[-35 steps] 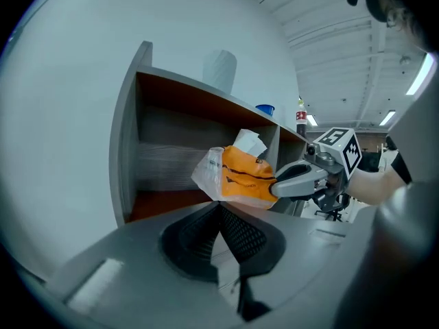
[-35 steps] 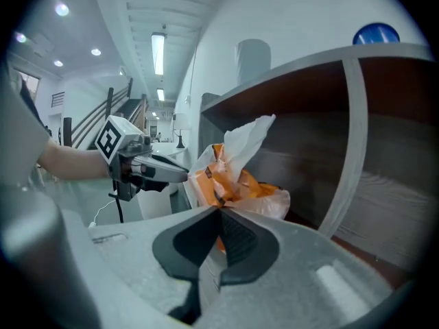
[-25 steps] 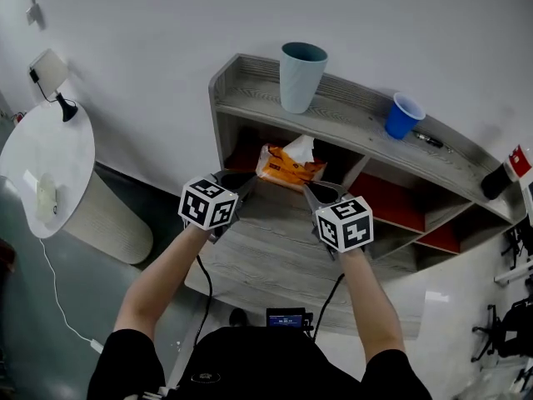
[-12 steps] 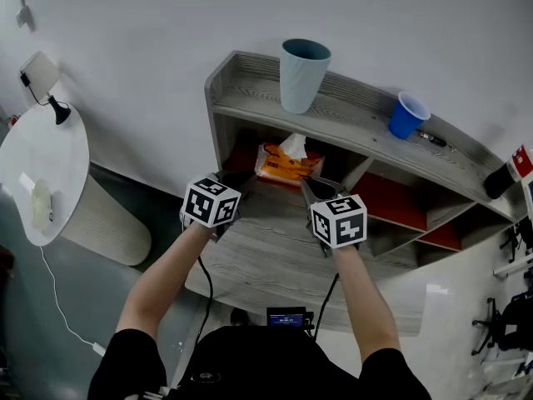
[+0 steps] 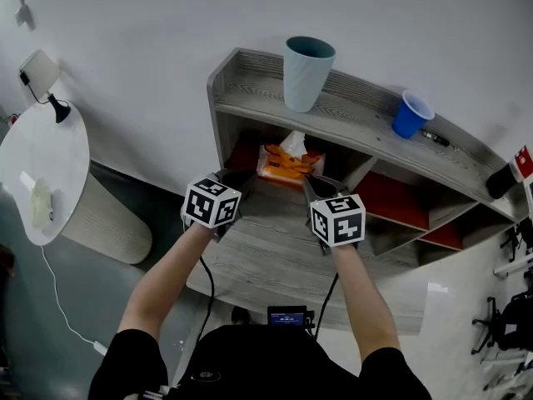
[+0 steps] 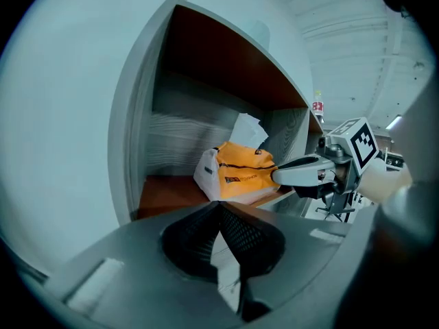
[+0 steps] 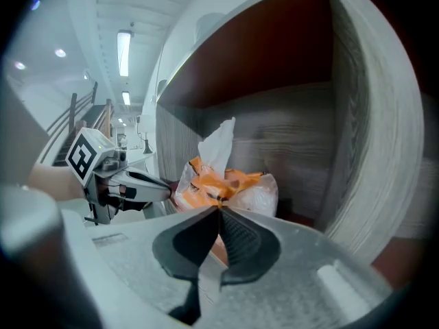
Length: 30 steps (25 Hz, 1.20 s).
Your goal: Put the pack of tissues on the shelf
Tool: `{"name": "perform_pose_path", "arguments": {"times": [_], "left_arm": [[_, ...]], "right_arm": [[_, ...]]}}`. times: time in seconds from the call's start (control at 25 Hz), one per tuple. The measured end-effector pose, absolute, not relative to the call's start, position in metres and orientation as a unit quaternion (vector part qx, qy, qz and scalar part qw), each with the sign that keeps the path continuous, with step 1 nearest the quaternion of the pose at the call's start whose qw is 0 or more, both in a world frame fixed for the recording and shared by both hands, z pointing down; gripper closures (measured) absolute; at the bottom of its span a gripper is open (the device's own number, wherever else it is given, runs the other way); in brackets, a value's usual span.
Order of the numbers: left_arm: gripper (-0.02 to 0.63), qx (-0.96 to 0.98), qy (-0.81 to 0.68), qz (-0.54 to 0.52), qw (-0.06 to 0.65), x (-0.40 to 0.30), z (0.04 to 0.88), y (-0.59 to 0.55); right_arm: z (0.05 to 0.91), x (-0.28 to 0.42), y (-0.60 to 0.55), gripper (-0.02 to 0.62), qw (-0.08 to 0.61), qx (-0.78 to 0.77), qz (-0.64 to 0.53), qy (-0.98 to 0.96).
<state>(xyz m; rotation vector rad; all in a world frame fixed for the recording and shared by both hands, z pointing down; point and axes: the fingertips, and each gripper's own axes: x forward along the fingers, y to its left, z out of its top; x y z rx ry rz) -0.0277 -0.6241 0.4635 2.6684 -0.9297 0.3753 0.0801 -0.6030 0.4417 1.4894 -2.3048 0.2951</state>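
Jaws are together and empty on the left gripper [image 6: 219,205] and right gripper [image 7: 219,210], flanking the pack [image 5: 287,163] in the shelf's [image 5: 250,98] far-left lower bay. Placement looks done; next, draw both clear without snagging it.

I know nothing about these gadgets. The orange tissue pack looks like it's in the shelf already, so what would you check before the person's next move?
1. Tissue pack inside the shelf's upper left compartment: ok.
2. Pack pushed well back from the front edge: cannot tell.
3. Left gripper shut with nothing between its jaws: ok.
4. Right gripper shut with nothing between its jaws: ok.
5. Both gripper tips clear of the pack, so that pulling back would not drag it: cannot tell; they sit right beside it.
6. Teal cup and blue cup upright on the shelf top: ok.
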Motion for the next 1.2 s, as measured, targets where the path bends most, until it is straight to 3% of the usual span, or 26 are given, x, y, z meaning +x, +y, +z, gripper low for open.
{"name": "perform_pose_path", "arguments": {"times": [0.12, 0.36, 0.64, 1.04, 1.2], "left_arm": [[0.604, 0.93, -0.318, 0.115, 0.141, -0.026, 0.458, -0.618], [0.604, 0.934, -0.311, 0.115, 0.134, -0.02, 0.458, -0.608], [0.604, 0.941, -0.298, 0.098, 0.124, -0.016, 0.447, -0.598], [0.604, 0.959, -0.256, 0.049, 0.113, -0.009, 0.423, -0.567], [0.604, 0.963, -0.247, 0.054, 0.092, -0.005, 0.421, -0.548]], "right_arm": [[0.441, 0.08, -0.604, 0.583, 0.184, 0.533, 0.107, -0.819], [0.439, 0.08, -0.603, 0.503, 0.176, 0.535, 0.111, -0.819], [0.43, 0.079, -0.595, 0.454, 0.164, 0.535, 0.101, -0.823], [0.414, 0.077, -0.567, 0.458, 0.16, 0.52, 0.053, -0.838], [0.415, 0.076, -0.549, 0.544, 0.146, 0.507, 0.04, -0.849]]}}
